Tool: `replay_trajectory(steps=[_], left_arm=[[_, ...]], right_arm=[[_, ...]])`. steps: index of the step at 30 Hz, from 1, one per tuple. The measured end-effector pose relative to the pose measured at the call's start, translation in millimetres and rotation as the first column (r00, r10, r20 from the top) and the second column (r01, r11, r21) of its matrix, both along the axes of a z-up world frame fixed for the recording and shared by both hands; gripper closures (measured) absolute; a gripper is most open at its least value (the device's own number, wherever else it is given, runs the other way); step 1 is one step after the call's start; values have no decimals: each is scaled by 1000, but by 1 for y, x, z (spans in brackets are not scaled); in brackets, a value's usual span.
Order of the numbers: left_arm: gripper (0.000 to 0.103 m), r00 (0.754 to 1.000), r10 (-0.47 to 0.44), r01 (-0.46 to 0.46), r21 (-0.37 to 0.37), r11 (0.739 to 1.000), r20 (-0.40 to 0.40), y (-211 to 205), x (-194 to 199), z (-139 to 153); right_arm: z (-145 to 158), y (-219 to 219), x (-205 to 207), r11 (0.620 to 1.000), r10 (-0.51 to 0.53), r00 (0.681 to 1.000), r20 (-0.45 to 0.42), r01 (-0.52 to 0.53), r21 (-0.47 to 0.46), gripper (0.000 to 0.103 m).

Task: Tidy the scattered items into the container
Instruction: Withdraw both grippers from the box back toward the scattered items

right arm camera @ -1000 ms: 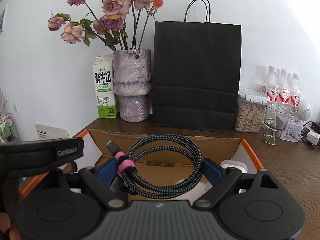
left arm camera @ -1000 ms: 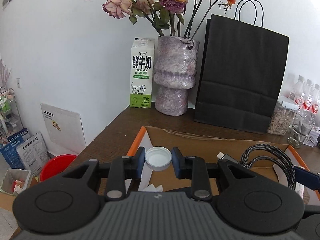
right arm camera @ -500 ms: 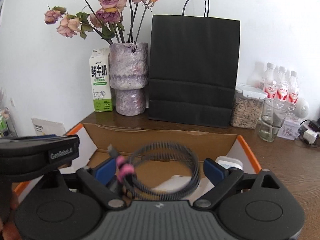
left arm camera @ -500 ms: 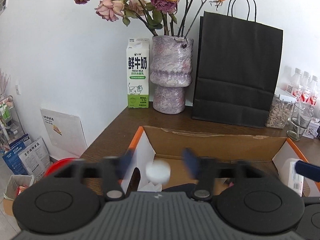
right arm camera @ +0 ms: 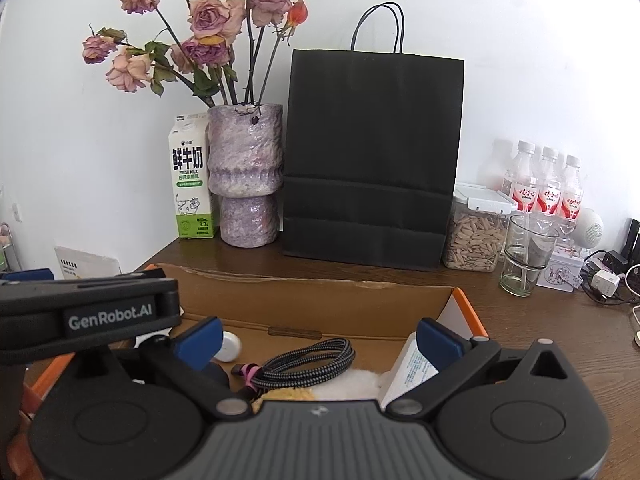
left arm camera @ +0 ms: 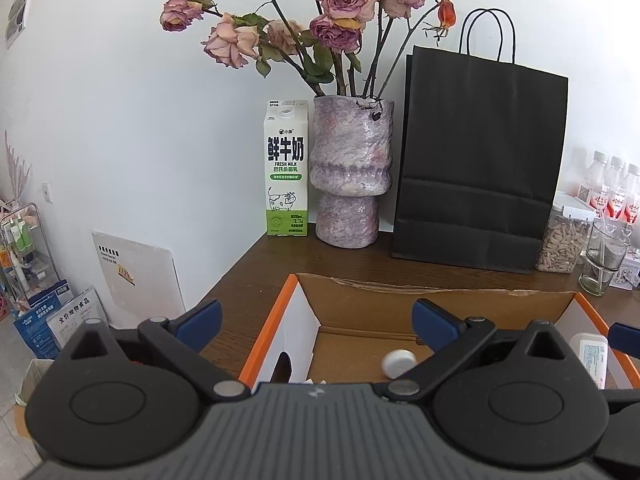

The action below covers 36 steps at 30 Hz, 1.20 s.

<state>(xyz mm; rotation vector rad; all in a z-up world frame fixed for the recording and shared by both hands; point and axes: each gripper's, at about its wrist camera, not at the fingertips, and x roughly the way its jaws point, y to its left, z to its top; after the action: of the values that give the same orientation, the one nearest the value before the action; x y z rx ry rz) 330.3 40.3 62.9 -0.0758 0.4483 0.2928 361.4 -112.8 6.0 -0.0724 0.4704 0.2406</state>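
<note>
Both grippers' bodies hide the near part of the cardboard box (right arm camera: 304,292), which sits near the desk's (left arm camera: 280,264) front edge. The left gripper (left arm camera: 316,322) and right gripper (right arm camera: 318,338) have just been opening and stand wide, gripping nothing. In the box lie one white cap (left arm camera: 399,362), one braided cable (right arm camera: 308,364) and a white packet (right arm camera: 408,368) with unreadable print. At the desk's back edge stand a "FRESH MILK" carton (left arm camera: 286,168) and three bottles (right arm camera: 548,184). The left gripper's arm reads "GenRobot.AI".

Milk carton (left arm camera: 286,168) reads "FRESH MILK"; left tool (right arm camera: 110,317) reads "GenRobot.AI".
</note>
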Motion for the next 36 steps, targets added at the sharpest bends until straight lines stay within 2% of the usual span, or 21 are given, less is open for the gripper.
replay_trajectory(steps=[22, 30, 36], left_arm=[[0, 1000, 2, -2, -20, 1000, 23, 1, -7, 8], [0, 993, -5, 9, -35, 999, 115, 2, -46, 32], [0, 981, -22, 30, -39, 999, 191, 6, -90, 54]], right_arm=[[5, 1, -5, 1000, 8, 1000, 13, -8, -14, 0], [24, -7, -36, 997, 37, 997, 70, -32, -70, 0], [47, -34, -79, 998, 59, 988, 145, -55, -26, 0]])
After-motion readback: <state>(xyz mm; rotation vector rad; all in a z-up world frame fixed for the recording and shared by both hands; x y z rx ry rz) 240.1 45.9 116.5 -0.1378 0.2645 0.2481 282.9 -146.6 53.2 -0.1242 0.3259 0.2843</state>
